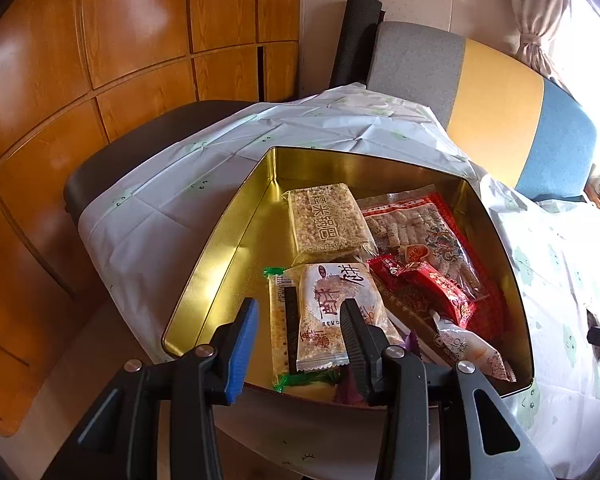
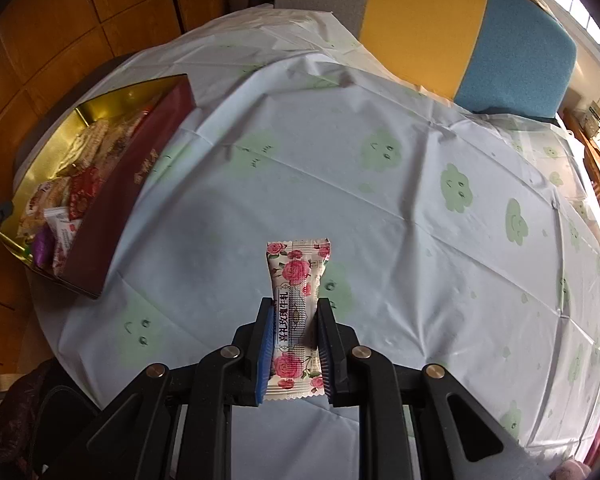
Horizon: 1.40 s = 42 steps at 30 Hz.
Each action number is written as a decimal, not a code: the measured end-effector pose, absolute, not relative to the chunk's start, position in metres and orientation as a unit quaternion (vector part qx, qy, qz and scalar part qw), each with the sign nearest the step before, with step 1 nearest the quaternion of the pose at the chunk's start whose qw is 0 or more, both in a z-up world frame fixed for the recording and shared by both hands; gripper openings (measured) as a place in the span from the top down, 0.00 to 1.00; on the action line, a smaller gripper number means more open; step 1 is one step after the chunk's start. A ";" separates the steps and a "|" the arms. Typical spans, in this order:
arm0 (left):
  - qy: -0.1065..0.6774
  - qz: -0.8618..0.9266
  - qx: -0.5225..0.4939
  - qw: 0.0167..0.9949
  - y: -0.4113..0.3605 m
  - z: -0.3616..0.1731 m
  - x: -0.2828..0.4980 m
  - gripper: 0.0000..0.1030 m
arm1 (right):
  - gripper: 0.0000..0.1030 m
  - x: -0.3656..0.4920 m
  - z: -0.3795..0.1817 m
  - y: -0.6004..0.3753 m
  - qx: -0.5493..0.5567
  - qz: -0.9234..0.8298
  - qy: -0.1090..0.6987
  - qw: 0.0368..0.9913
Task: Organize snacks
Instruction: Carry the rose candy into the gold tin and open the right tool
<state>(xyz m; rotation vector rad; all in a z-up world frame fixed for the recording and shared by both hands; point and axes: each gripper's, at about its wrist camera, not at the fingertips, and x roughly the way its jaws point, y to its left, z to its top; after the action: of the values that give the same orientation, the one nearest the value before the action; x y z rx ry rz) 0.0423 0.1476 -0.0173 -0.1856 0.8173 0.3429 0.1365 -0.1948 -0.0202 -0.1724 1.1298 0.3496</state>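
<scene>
The right gripper (image 2: 293, 344) has its jaws clenched on a rose-printed candy (image 2: 298, 280), lifted above the desk (image 2: 420, 200) at lower centre. Carry it to the tin (image 2: 100, 248) at left, clear its wall, then release low (snacks already crowd it). The left gripper (image 1: 300, 344) hovers, jaws released.

The left wrist view looks forward and steeply down along its jaws, close over the open gold-lined tin (image 1: 228, 240) at the worktop's edge, facing the wooden cabinets (image 1: 100, 60) and the striped chair back (image 1: 496, 112) beyond. The right wrist view looks down more steeply over the worktop's cloud-print cloth (image 2: 380, 208), with more of the cloth in sight. Both views share the tin (image 2: 48, 168), which lies at the far left of the right one, the cloth (image 1: 148, 208) and the chair back (image 2: 460, 28).
</scene>
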 end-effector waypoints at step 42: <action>0.386 0.178 -0.091 0.900 0.147 -0.017 0.032 0.47 | 0.66 0.146 -0.018 0.005 -0.121 0.269 0.464 0.835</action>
<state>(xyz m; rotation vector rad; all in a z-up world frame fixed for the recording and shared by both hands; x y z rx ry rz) 0.0325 0.1467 -0.0167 -0.1889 0.7994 0.3683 0.1464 0.0050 -0.0182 -0.2572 0.9825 0.5695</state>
